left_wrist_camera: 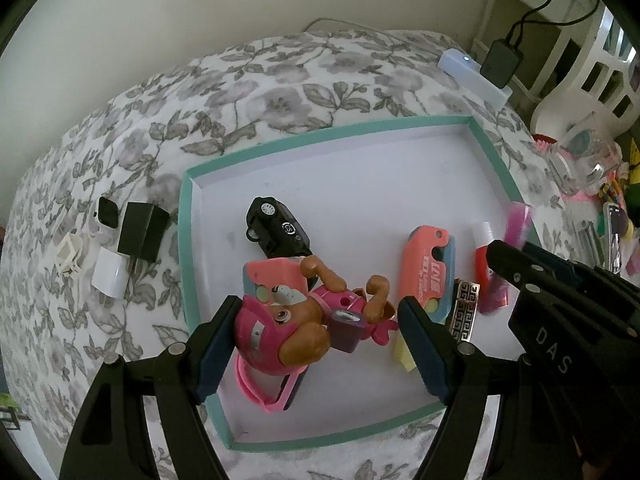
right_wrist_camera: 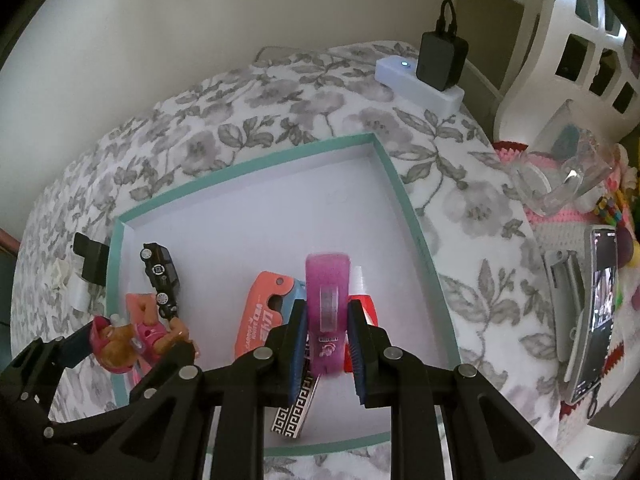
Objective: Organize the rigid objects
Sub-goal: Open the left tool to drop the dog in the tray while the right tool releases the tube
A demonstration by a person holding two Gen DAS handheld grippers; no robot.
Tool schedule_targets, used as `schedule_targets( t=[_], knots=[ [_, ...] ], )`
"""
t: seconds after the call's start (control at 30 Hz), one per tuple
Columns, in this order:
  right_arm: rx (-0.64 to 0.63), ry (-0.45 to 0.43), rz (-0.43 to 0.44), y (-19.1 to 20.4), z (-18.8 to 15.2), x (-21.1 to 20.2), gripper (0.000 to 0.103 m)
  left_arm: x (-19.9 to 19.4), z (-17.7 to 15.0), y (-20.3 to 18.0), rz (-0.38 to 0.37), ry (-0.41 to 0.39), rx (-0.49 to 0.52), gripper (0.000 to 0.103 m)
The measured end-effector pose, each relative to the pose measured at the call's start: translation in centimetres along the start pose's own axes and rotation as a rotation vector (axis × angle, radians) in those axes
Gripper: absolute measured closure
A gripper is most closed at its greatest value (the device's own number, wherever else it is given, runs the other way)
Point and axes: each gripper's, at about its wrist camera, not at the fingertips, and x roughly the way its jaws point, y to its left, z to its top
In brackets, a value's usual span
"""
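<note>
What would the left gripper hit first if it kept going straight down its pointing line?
Most likely the dog toy: it lies between the left gripper's open fingers, over the tray. Depth is unclear, so contact may be near.

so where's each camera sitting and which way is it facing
Left wrist: on the left hand-held gripper, looking steeply down into the tray; its open fingers straddle a toy dog.
Right wrist: on the right hand-held gripper, looking down, shut on a pink clip.
Shared: tray, dog, toy car, and each view shows the other gripper.
</note>
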Motion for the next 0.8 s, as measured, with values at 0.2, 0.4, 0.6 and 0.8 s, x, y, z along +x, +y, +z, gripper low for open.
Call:
schedule_targets(
  t=[0.2,0.4,0.6,0.8],
  knots=[
    [-0.001,0.001,-0.006,0.0,0.1,-0.3,0.081,-0.1,0.0,0.1,-0.017,0.007,-0.008,0.023],
    [-0.014,-0.031,-0.023,0.3,0.4,-1.6,0.079,-0.5,0.0,0.5,-0.037,0.002,-0.028,0.021],
    [-0.003,-0.074,-0.028,0.3,0.7,-2.9,0.051,-1.5,0.1,1.4,-0.044,-0.020,-0.052,0.011],
    [0.029,-0.080,-0.024,-0.2,0.8,-3.1,0.040,-2.3,0.3,2.4,-0.033,-0.042,-0.080,0.010]
  ],
)
